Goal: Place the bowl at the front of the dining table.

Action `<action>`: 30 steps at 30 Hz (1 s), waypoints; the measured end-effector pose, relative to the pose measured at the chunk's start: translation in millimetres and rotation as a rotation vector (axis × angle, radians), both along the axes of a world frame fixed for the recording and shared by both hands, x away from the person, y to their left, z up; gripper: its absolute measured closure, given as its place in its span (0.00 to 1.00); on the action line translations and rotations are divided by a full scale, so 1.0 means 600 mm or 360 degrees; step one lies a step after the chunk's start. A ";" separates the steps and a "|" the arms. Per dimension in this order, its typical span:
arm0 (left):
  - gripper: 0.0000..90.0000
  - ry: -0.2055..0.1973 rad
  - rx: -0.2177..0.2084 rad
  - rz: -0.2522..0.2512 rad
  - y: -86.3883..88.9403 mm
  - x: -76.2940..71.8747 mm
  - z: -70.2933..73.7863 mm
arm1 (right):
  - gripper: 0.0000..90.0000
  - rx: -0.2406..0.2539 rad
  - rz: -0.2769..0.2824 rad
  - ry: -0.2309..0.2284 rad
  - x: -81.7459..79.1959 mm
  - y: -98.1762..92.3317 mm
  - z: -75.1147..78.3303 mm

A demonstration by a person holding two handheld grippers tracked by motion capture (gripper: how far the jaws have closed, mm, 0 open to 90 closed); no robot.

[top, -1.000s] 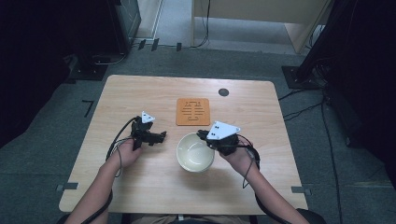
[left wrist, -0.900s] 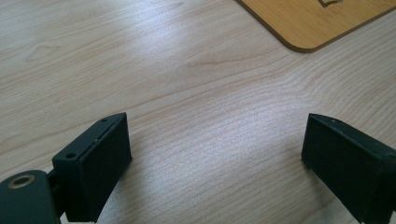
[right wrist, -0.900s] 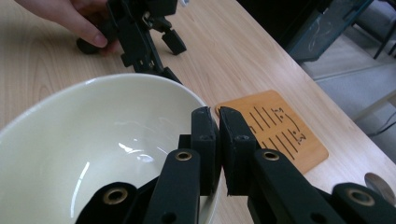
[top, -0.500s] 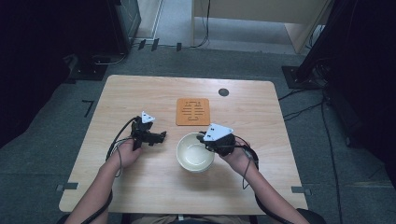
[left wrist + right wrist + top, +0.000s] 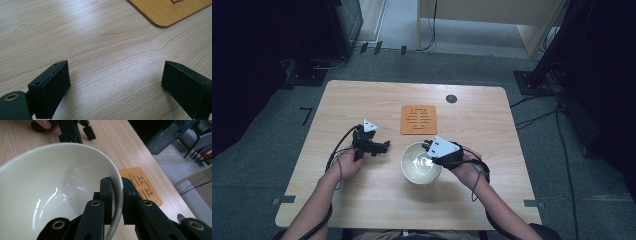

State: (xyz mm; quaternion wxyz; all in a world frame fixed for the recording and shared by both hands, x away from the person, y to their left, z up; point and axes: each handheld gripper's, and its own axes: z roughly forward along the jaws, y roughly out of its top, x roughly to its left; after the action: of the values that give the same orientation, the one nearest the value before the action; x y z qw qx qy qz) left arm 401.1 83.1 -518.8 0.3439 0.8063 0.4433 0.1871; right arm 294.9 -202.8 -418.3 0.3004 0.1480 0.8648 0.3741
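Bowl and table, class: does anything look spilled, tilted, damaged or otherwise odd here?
Nothing stands out. The empty cream ceramic bowl looks unbroken, its rim pinched by the right tool. The orange square wooden trivet lies flat on the light wooden table, with no spill visible.

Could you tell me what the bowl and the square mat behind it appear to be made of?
The bowl looks like glazed ceramic: cream-white, thin-rimmed, with sharp glossy reflections inside; a hard glossy plastic cannot be ruled out. The square mat looks like bamboo or thin wood: flat, orange-brown, matte, with fine grain, rounded corners and slots cut through it.
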 end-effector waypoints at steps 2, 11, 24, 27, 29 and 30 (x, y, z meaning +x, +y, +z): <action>0.09 0.0000 -0.0001 0.0000 0.000 0.000 0.000 | 0.93 0.0037 0.0003 0.0044 -0.001 0.000 0.008; 0.08 0.0000 -0.0001 0.0001 0.000 0.000 0.000 | 0.93 0.0293 -0.0042 0.0205 0.014 -0.021 0.031; 0.09 0.0000 0.0000 0.0001 0.000 0.000 0.000 | 0.93 0.0400 -0.0096 0.0236 0.021 -0.040 0.059; 0.09 0.0000 0.0000 0.0000 0.000 0.000 0.000 | 0.93 0.0448 -0.0121 0.0279 0.025 -0.045 0.063; 0.09 0.0000 0.0000 0.0000 0.000 0.000 0.000 | 0.92 0.0468 -0.0130 0.0301 0.028 -0.048 0.067; 0.09 0.0000 -0.0001 0.0001 0.000 0.000 0.000 | 0.92 0.0475 -0.0132 0.0303 0.029 -0.049 0.068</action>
State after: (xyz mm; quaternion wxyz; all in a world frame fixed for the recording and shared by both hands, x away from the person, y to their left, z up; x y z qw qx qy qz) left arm 401.1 83.0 -518.8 0.3440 0.8061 0.4436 0.1871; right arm 312.0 -232.1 -377.7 0.2070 0.2612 0.8174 0.4700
